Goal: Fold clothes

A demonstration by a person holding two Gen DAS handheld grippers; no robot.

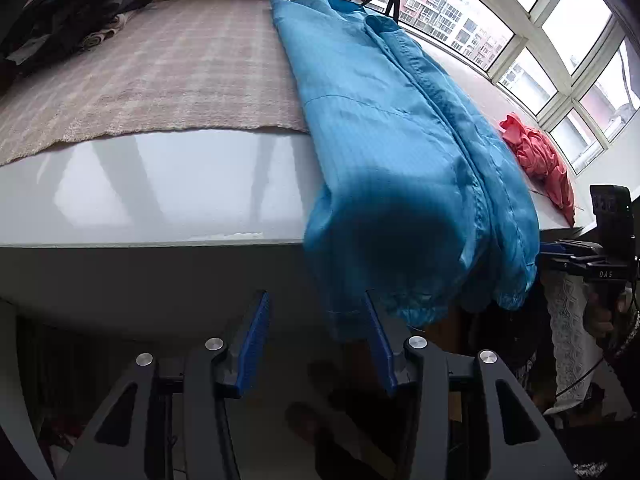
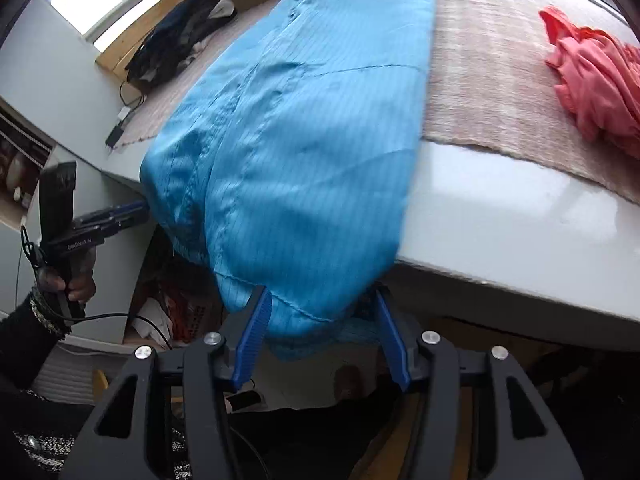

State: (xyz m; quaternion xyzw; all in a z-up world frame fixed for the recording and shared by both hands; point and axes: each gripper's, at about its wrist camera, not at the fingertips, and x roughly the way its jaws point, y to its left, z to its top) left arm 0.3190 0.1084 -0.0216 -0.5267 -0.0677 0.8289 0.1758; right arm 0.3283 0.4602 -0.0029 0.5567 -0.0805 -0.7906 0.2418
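A blue garment (image 1: 380, 140) (image 2: 300, 140) lies lengthwise across the table and hangs over its near edge. In the left wrist view my left gripper (image 1: 315, 296) stands open below the edge. The garment's hem hangs just by its right finger (image 1: 380, 344), and the pads do not press on it. My right gripper (image 2: 320, 294) is open too. The hanging blue hem drops loosely between its fingers. From the side, the right gripper (image 1: 548, 249) sits at the garment's right edge and the left gripper (image 2: 138, 208) at its left edge.
The white table (image 1: 160, 184) (image 2: 500, 216) carries a beige checked mat (image 1: 160, 72) (image 2: 480, 80). A crumpled red garment (image 1: 540, 156) (image 2: 592, 76) lies at the right. Dark clothes (image 1: 72, 4) (image 2: 180, 32) are piled at the far left. Windows (image 1: 540, 40) run behind.
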